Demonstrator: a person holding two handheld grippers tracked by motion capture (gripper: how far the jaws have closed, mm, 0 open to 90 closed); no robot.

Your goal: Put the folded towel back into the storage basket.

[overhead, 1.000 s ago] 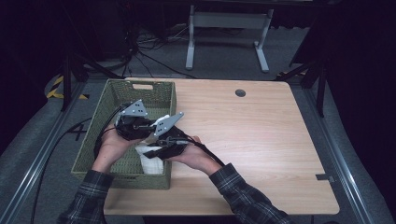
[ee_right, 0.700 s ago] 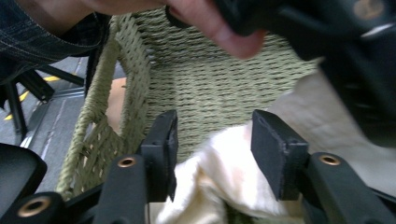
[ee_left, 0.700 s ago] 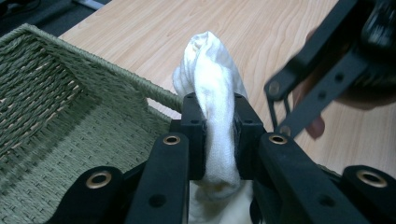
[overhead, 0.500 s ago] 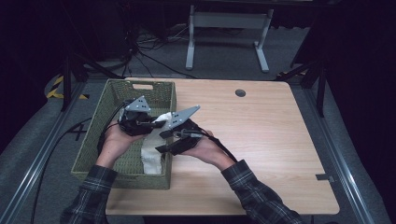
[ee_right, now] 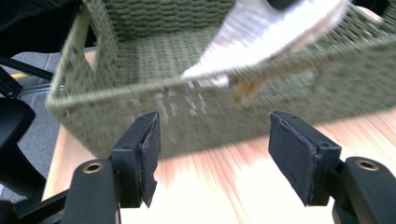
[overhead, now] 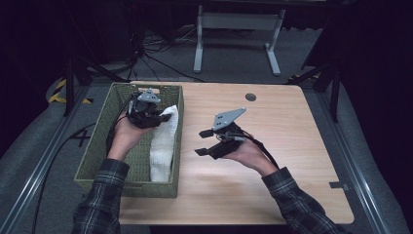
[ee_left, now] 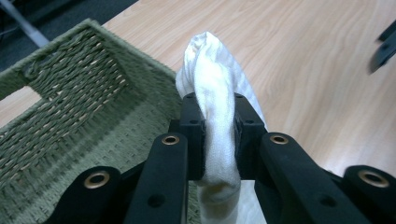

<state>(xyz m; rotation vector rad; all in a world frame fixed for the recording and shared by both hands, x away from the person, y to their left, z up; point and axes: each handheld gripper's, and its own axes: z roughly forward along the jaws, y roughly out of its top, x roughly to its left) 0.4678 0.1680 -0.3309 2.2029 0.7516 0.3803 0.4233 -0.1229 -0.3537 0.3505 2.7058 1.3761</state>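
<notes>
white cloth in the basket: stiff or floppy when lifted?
Likely floppy: the cloth bunches between the left gripper jaws and drapes over the basket rim. Probably light, since a narrow pinch holds it. Loose end may drag.

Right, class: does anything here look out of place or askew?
Yes. The white cloth is not fully inside the green woven basket: it drapes over the basket's table-side rim, one end pinched in the left gripper. The right gripper is open and holds nothing.

bare tabletop (overhead: 272,180) open right of basket (overhead: 95,161), white cloth (overhead: 163,141) draped over its right wall
</notes>
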